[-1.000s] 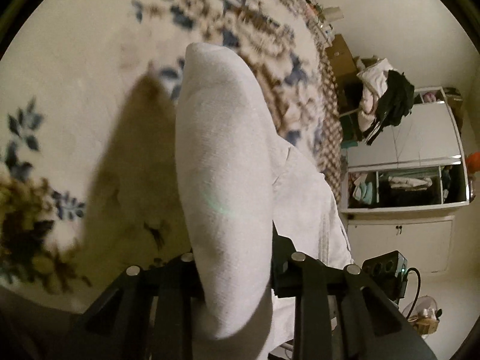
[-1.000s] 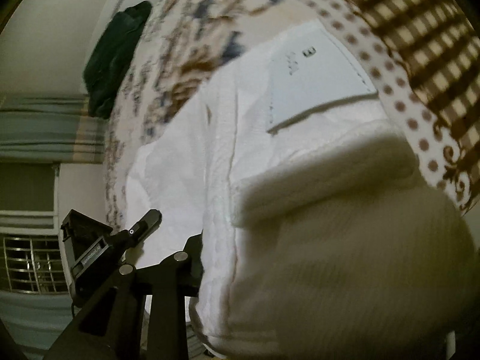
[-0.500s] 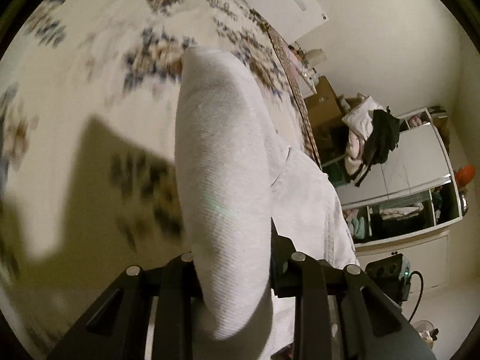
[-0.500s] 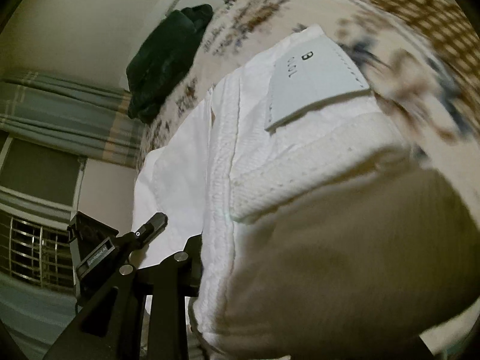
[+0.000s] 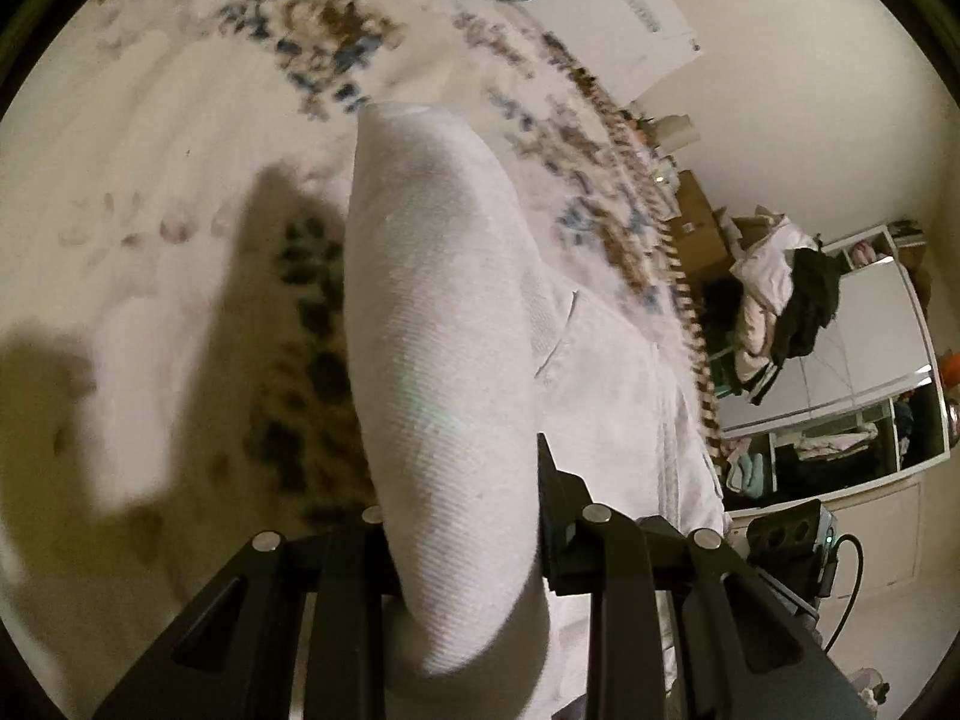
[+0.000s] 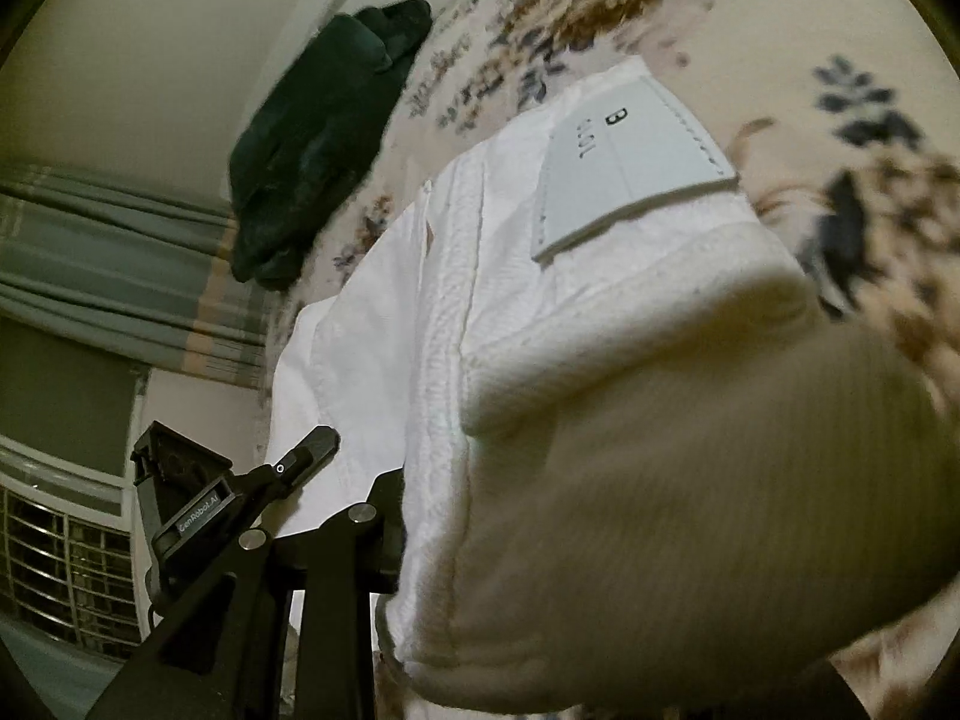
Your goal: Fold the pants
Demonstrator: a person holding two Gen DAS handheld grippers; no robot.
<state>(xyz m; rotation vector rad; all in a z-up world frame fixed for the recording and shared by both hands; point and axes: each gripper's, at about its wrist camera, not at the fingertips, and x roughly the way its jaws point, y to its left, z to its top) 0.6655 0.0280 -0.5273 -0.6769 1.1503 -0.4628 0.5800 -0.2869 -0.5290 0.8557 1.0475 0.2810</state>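
pants [image 5: 444, 324] bunched between both claws, left claw [image 5: 462, 516] and right claw [image 6: 420, 516] clamped on fabric.

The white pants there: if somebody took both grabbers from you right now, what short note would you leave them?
Left gripper: shut on a thick fold of the white pants.
Right gripper: shut on the pants by the waistband, near the grey label patch.
Where: pants are lifted between both grippers, above the floral bedspread; a dark green garment lies at the bed's far edge.
Done: pants gripped and doubled over.
Left: lay them flat on the bed, finish the fold, release.
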